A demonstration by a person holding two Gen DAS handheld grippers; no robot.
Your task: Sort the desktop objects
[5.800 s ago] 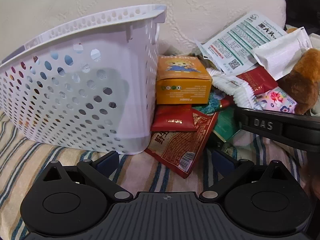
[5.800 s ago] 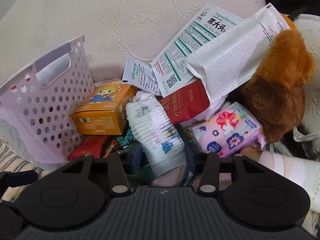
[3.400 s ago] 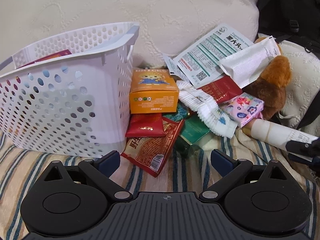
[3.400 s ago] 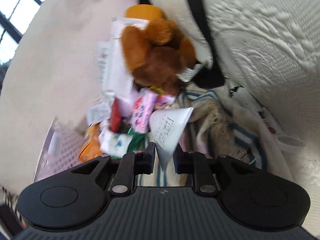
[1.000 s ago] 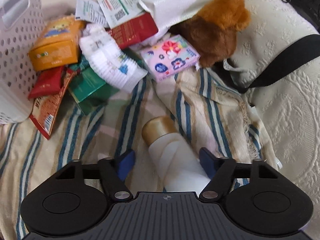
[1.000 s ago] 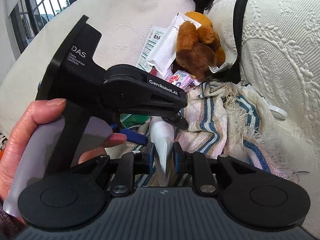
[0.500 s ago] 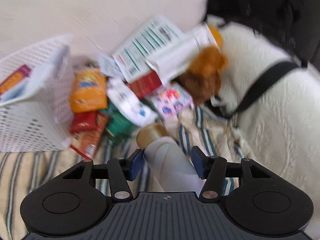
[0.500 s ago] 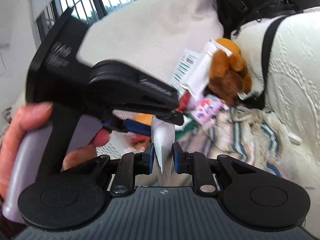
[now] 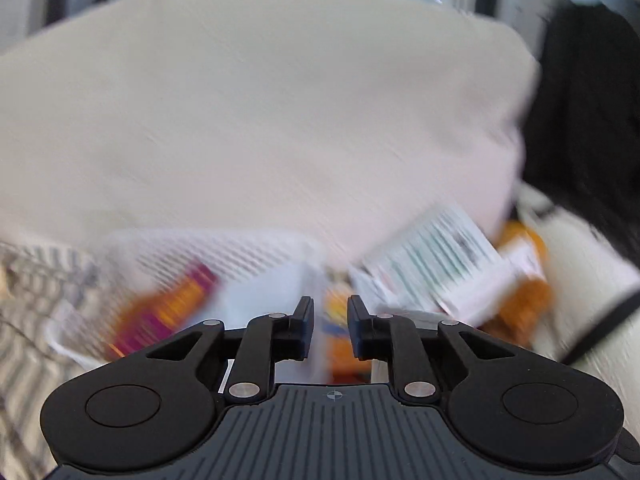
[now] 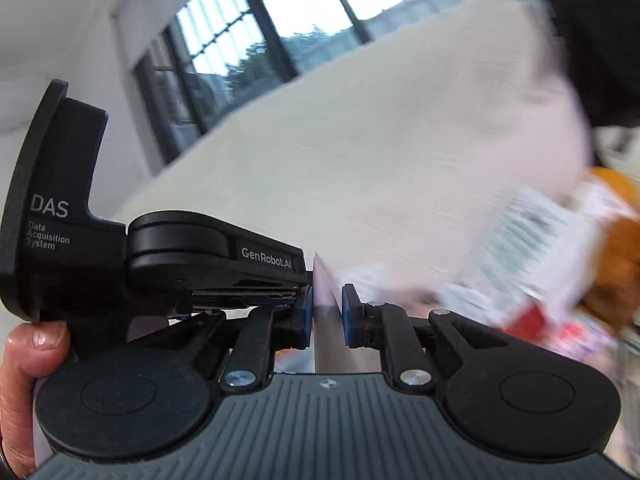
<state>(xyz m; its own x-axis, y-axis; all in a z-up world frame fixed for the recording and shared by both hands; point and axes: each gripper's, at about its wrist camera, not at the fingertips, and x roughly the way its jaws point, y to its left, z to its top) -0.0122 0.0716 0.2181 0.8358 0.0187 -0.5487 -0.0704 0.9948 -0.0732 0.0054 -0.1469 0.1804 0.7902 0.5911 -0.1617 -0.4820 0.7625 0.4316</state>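
Observation:
Both views are motion-blurred. My right gripper [image 10: 326,312] is shut on the flat end of a white tube [image 10: 325,300], held up in the air. My left gripper [image 9: 328,328] has its jaws close together, and only the blurred pile shows in the narrow gap; whether it grips the tube I cannot tell. In the right wrist view the left gripper's black body [image 10: 168,260] sits just left of the tube, touching it. The white perforated basket [image 9: 208,252] lies below left with a purple-orange pack [image 9: 168,308] inside.
A large cream cushion [image 9: 260,128] fills the background. To the right lie a printed white packet [image 9: 436,260], a brown plush toy [image 9: 524,300] and a red pack [image 10: 528,320]. Striped cloth [image 9: 24,280] shows at far left. A window [image 10: 248,40] is behind.
Both grippers have risen and tilted up, toward the basket side. The left jaws have closed much narrower, and the bottle's gold cap no longer shows between them. The right gripper keeps its hold.

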